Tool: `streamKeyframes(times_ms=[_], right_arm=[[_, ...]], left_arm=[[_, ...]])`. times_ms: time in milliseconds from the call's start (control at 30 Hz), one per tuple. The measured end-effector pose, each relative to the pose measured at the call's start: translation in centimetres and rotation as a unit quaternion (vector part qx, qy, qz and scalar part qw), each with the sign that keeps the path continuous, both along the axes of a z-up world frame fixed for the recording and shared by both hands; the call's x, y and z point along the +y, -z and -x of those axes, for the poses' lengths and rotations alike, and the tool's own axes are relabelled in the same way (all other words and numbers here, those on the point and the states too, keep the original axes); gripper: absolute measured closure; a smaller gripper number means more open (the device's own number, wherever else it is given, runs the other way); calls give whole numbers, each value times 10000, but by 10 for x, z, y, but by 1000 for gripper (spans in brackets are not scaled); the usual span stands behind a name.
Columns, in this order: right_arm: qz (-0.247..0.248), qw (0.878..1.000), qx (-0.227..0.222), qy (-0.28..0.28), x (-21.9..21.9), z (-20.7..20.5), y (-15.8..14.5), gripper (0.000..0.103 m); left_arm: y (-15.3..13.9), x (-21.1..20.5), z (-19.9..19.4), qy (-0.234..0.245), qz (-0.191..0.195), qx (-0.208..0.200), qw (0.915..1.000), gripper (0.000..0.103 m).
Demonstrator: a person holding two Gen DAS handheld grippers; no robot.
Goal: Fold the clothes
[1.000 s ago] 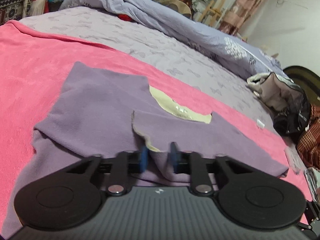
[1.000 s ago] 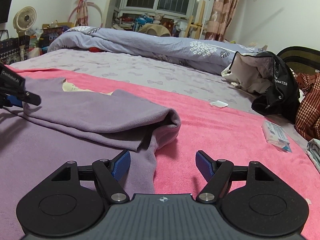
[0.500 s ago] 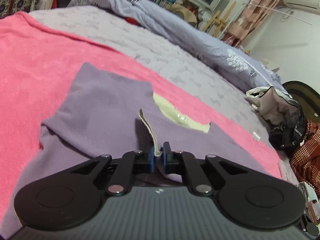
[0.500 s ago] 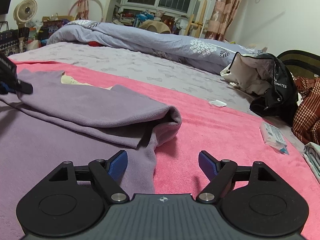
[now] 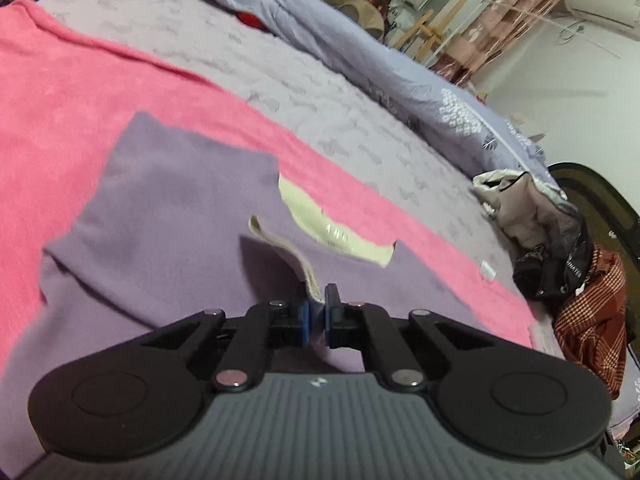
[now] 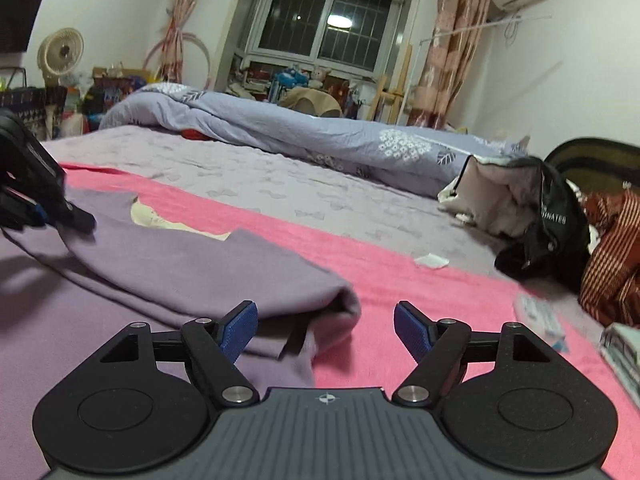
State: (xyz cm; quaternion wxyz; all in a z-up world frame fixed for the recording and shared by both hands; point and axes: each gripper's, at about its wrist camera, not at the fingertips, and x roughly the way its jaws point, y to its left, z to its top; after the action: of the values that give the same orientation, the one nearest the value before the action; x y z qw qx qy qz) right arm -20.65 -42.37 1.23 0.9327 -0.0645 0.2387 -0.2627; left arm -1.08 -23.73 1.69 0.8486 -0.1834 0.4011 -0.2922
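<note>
A purple garment [image 5: 180, 208] with a cream inner lining [image 5: 320, 228] lies partly folded on a pink blanket [image 5: 60, 92]. My left gripper [image 5: 316, 312] is shut on a cream-edged flap of the garment and holds it lifted off the rest. In the right wrist view the garment [image 6: 200, 272] lies ahead and to the left, its folded end [image 6: 344, 300] between and just beyond the fingers. My right gripper [image 6: 326, 328] is open and empty, low over the garment's near edge. The left gripper [image 6: 36, 200] shows at the far left of that view.
The pink blanket [image 6: 440, 304] lies on a bed with a lilac sheet [image 6: 260, 176] and a rolled blue-grey duvet [image 6: 320, 136]. At the right lie a black and beige jacket [image 6: 532, 216], a red checked cloth [image 6: 612, 248], a small white scrap [image 6: 432, 260] and a tissue pack [image 6: 540, 316].
My left gripper closed on the garment's cream-edged flap and has lifted it. My right gripper has stayed open and moved slightly forward toward the folded end.
</note>
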Motion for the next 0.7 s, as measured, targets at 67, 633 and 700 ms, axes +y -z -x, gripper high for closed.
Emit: streamKeyframes(times_ms=[67,633,700], right_arm=[[141,9997,180,92,-1,-9,1,27],[874,9872,1287,-356,0,-36,25,67],[809,9869,1328,-429,-1,-32,26,67]], left_arm=[[-7,5,-4,-14,52,-88,9999,100],[-14,45,-35,-286,-203,-167,9992,99],[-6,50,-35,-297,-284,-86,9991,99]])
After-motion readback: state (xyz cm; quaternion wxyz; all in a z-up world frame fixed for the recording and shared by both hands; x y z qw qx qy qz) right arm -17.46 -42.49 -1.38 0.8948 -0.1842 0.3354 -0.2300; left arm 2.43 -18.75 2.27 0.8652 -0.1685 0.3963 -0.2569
